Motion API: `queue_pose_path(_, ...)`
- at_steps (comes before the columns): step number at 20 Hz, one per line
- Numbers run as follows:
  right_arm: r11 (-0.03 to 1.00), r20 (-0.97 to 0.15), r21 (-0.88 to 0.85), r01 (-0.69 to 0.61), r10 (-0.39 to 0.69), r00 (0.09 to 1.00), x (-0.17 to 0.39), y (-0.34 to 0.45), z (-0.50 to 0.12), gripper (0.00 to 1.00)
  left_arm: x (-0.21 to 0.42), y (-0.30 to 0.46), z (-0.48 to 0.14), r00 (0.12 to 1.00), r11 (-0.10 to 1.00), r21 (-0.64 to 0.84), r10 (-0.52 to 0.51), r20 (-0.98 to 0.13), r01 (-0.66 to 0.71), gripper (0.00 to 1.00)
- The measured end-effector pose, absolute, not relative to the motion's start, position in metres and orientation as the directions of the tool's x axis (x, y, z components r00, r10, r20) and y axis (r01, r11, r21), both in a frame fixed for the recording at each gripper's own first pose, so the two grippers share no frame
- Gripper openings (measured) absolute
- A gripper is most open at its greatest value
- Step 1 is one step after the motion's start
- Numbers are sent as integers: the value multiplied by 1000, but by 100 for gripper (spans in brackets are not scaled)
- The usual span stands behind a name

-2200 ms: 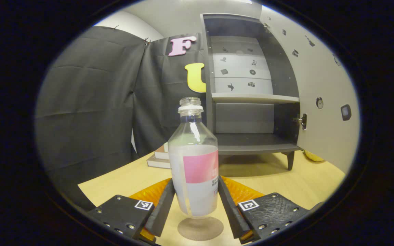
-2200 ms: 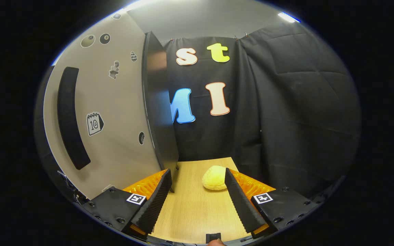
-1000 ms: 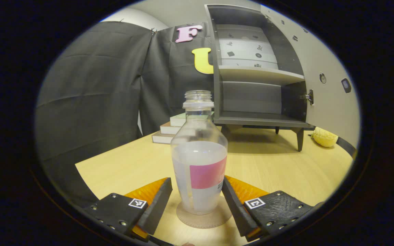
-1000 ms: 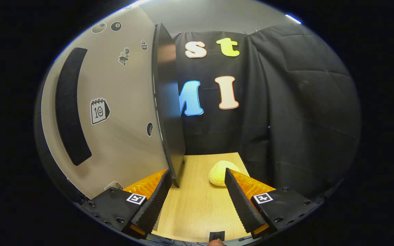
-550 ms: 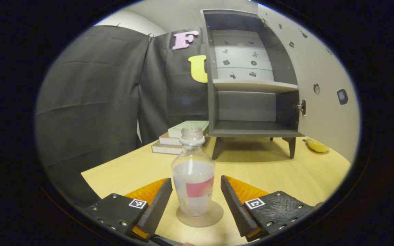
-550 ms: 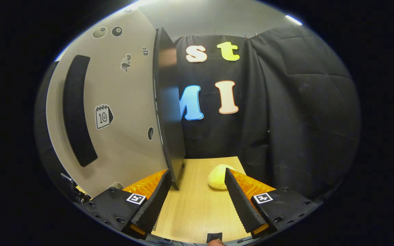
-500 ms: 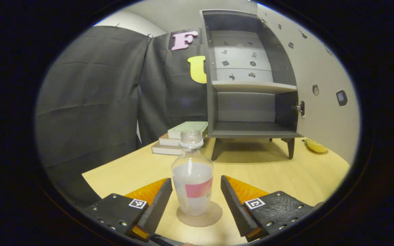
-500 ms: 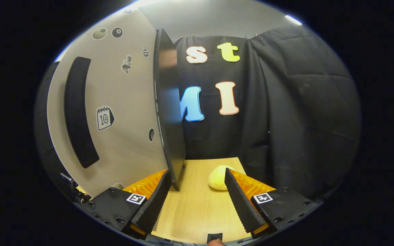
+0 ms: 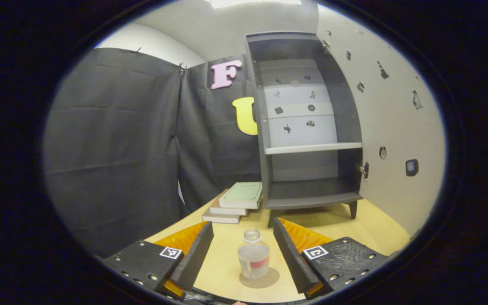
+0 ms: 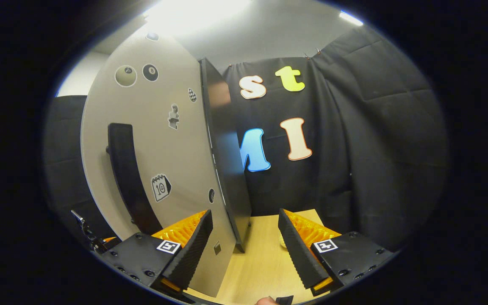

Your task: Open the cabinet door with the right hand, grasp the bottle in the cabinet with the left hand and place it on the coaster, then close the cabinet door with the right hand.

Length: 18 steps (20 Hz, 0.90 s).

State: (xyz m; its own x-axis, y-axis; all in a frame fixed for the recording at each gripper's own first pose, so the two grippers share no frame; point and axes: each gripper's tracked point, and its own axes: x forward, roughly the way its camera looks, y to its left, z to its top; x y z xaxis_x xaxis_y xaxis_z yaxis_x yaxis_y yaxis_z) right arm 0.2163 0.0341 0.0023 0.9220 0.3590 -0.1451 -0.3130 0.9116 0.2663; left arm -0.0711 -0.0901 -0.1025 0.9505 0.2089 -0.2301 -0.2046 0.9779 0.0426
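Observation:
A clear bottle (image 9: 253,259) with a pink label and no cap stands upright on a round brown coaster (image 9: 259,278) on the wooden table. My left gripper (image 9: 242,254) is open, raised above and behind the bottle, touching nothing. The grey cabinet (image 9: 307,127) stands open, both shelves bare, its door (image 9: 392,127) swung to the right. In the right gripper view the door's pale face (image 10: 159,140) with a long dark handle (image 10: 129,178) stands to the left, its dark edge (image 10: 227,169) between my fingers. My right gripper (image 10: 244,250) is open around that lower edge without pressing on it.
A stack of books (image 9: 235,203) lies on the table left of the cabinet. A yellow lumpy object (image 10: 282,241) peeks out behind my right gripper's right finger. Black cloth walls close the booth on the left and back. The wooden table (image 9: 375,228) extends to the right under the door.
My left gripper let go of the bottle on the coaster and has drawn back and up, so the bottle looks small. My right gripper has moved so the door's edge now sits between its fingers.

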Motion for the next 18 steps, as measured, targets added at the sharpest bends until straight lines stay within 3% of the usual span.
queue_pose_path(6,908,-127,284,-309,355,926,211,59,15,98,-50,-72,-59,974,987,21,159,-160,-157,88)
queue_pose_path(10,937,-127,248,-247,284,950,208,63,19,94,-34,-54,-53,987,995,14,99,-128,-98,88)
queue_pose_path(11,940,-129,250,-233,271,954,207,66,18,85,-31,-48,-53,989,996,12,86,-121,-85,90)
queue_pose_path(12,942,-134,252,-221,260,956,206,67,18,90,-29,-41,-53,990,997,11,79,-116,-78,88)
queue_pose_path(13,944,-137,254,-212,252,958,205,70,18,81,-26,-37,-54,991,998,7,69,-113,-69,86)
queue_pose_path(14,944,-138,255,-208,248,959,205,74,19,81,-23,-34,-56,992,998,5,63,-112,-63,89)
queue_pose_path(15,943,-139,258,-209,250,958,203,81,18,81,-21,-30,-58,992,998,2,56,-113,-56,86)
queue_pose_path(16,941,-140,260,-216,258,956,201,88,19,89,-18,-26,-59,992,999,-2,48,-113,-49,88)
queue_pose_path(18,934,-140,262,-241,284,948,195,108,21,89,-16,-17,-62,993,999,-13,38,-113,-40,90)
